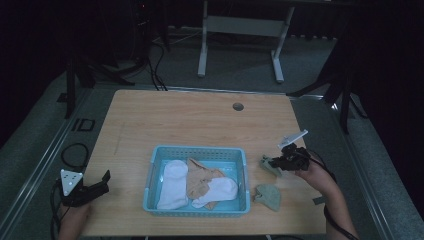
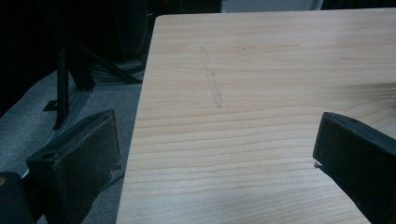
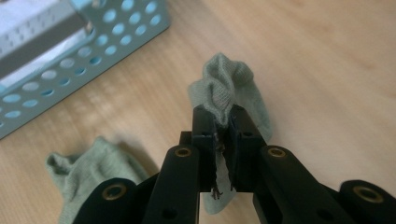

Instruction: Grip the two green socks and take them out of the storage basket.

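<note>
From the high view, the right hand-held gripper point(image 1: 278, 162) hangs over the desk point(image 1: 200, 115) just to the right of the blue basket point(image 1: 196, 150), clamped on a green sock point(image 1: 268, 166) that droops from its tips; a second green sock point(image 1: 269, 196) lies flat on the desk nearer the person, close to the basket's right wall. The basket already holds two white socks and a tan one. The basket lies to the left of the held sock, so the carry would likely run leftward over that near wall, and the right hand is plainly the nearer one. The left hand-held gripper point(image 1: 98, 186) rests at the desk's near left corner, well apart from the socks. In the left gripper view its jaws stand wide apart over bare wood with nothing between them. In the right gripper view the jaws are pressed together on a bunched fold of the green sock point(image 3: 224, 88), whose length trails down below them, with the second green sock point(image 3: 88, 168) lying at lower left and the basket point(image 3: 70, 60) at upper left.
</note>
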`<state>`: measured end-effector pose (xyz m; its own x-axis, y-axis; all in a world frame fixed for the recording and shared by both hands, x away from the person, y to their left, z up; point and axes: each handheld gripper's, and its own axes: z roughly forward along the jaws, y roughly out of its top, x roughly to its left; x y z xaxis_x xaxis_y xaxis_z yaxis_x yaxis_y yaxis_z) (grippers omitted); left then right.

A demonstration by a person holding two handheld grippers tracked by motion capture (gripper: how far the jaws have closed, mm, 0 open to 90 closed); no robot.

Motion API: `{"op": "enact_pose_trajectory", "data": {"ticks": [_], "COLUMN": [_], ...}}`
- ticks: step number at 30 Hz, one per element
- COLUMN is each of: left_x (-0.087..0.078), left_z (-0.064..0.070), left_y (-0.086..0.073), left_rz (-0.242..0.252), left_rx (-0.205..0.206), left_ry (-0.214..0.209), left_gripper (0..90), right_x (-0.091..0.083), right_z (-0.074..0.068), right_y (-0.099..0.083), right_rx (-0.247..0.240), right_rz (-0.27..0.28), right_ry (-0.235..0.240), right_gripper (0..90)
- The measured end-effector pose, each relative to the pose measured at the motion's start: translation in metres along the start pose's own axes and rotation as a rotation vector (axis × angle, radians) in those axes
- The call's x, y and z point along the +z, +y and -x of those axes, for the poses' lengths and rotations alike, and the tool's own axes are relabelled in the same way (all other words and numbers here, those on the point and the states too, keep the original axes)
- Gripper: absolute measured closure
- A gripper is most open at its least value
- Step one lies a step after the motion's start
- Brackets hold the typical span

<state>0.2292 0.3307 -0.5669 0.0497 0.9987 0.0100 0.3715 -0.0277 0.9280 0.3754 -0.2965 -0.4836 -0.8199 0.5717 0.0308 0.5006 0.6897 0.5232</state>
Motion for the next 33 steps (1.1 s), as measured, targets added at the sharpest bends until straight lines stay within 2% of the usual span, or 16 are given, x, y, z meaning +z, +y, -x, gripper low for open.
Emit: {"op": "enact_pose_trajectory", "data": {"ticks": [5,10,12,20,27,33], "left_x": [0.0,0.0,0.0,0.0,0.0,0.0], "left_z": [0.0,0.0,0.0,0.0,0.0,0.0], "left_y": [0.0,0.0,0.0,0.0,0.0,0.0], "left_rz": [0.001,0.0,0.0,0.001,0.0,0.001], "left_rx": [0.001,0.001,0.001,0.001,-0.001,-0.002], "left_ry": [0.001,0.001,0.001,0.001,0.003,0.003], "left_gripper": [0.4,0.4,0.3,0.4,0.3,0.4], "right_x": [0.008,0.0,-0.006,-0.017,-0.022,-0.027], "right_z": [-0.004,-0.01,-0.01,-0.005,0.002,0.007], "right_y": [-0.014,-0.022,-0.026,-0.053,-0.074,-0.09], "right_rx": [0.026,0.037,0.052,0.114,0.165,0.227], "right_rz": [0.017,0.061,0.087,0.17,0.166,0.213], "right_ry": [0.024,0.038,0.037,-0.021,-0.082,-0.141], "right_gripper": [79.3,59.2,55.3,38.7,30.9,20.2]}}
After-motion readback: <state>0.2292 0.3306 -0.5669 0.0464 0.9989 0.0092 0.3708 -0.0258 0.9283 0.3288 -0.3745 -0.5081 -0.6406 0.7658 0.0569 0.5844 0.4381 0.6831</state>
